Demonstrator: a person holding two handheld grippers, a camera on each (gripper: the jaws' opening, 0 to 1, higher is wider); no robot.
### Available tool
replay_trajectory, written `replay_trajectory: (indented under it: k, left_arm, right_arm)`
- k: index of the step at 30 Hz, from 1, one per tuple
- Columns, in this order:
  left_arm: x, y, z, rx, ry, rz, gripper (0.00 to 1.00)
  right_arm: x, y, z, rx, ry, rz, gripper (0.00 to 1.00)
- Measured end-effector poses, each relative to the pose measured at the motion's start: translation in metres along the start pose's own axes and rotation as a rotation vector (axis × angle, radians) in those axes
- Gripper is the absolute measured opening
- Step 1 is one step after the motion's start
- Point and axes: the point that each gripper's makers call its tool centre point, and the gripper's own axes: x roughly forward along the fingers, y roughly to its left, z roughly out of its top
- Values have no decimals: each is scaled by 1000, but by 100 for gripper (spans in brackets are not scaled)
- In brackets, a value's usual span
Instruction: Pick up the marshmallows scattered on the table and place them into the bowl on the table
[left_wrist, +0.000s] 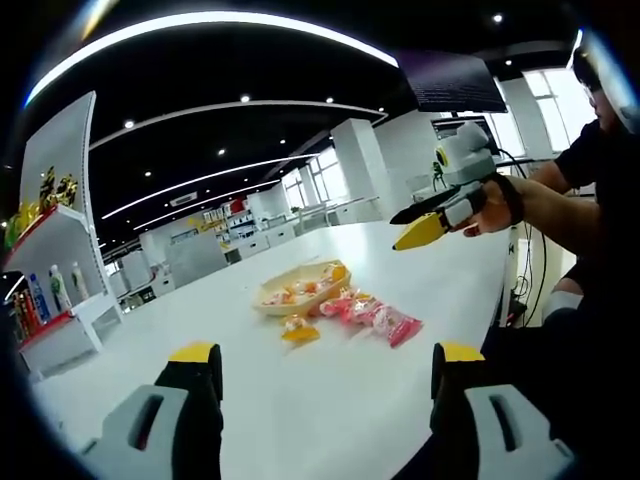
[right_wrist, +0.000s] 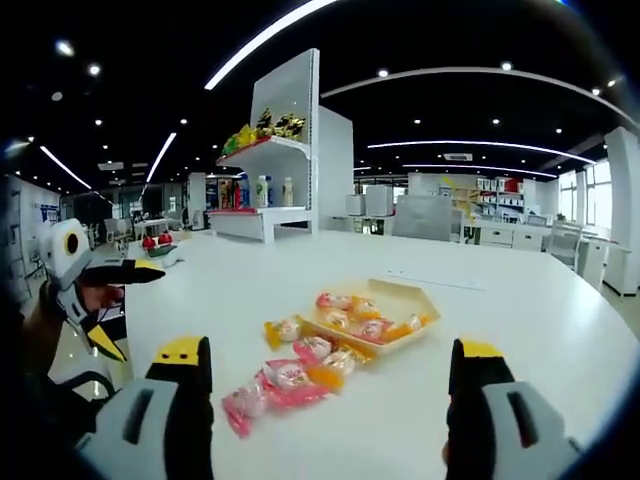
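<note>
A shallow beige bowl (left_wrist: 318, 268) (right_wrist: 412, 292) sits mid-table and holds several wrapped marshmallows. More wrapped marshmallows lie loose beside it: pink packets (left_wrist: 375, 318) (right_wrist: 285, 378) and an orange one (left_wrist: 298, 331) (right_wrist: 283, 330). My left gripper (left_wrist: 325, 365) is open above the near table, well short of the pile and holding nothing. It also appears at the left of the right gripper view (right_wrist: 140, 315), jaws apart. My right gripper (right_wrist: 330, 365) is open and has nothing in it. A hand holds it up in the air (left_wrist: 397, 232), jaws parted, beyond the bowl.
The long white table (left_wrist: 300, 410) has its edge running along the right of the left gripper view. A white shelf unit with bottles and packets (left_wrist: 60, 290) (right_wrist: 265, 180) stands past the table. A person in black (left_wrist: 590, 200) is at the table's right side.
</note>
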Motion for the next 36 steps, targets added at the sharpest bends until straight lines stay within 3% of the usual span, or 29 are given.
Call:
replay_trajectory:
  k: [36]
  left_arm:
    - [1, -4, -2, -2, 3, -6, 85]
  right_arm:
    - [-1, 9, -7, -5, 19, 16, 95]
